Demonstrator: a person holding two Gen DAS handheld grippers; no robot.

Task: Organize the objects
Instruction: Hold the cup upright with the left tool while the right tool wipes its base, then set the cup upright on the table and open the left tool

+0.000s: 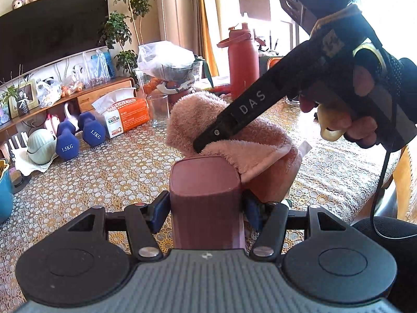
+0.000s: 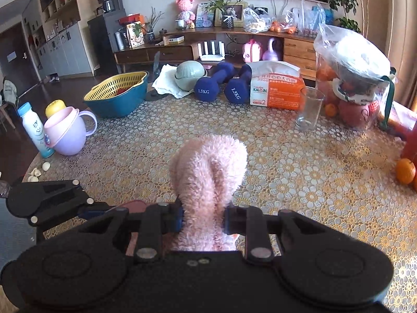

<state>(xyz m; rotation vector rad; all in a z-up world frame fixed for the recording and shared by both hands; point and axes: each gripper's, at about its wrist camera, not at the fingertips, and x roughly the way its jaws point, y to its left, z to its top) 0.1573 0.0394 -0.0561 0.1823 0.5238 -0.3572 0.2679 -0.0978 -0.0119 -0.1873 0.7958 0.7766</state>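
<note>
The left tool is closed on a dusty-pink box-shaped thing, which stands up between its two blue pads in the near middle of the left wrist view. What exactly this pink block is, I cannot tell. A fluffy pink towel lies over the far right corner of the block and hangs down on its right side.

The right tool is closed on the same towel; in the right wrist view the soft fabric rises between its fingers as a rounded bunch above the desk. In the left wrist view a black finger of the right tool, marked DAS, presses into the towel from the upper right, and the person's hand holds the handle.

The desk has a cover with a yellow and white lace pattern. At its far side stand two blue dumbbells marked 1.5KG, an orange and white tissue pack just right of them, and an empty glass near the pack. A plastic bag with fruit is at the far right. On the left are a blue basin with a yellow strainer, a purple cup and a white bottle beside it. An orange lies at the right edge.
</note>
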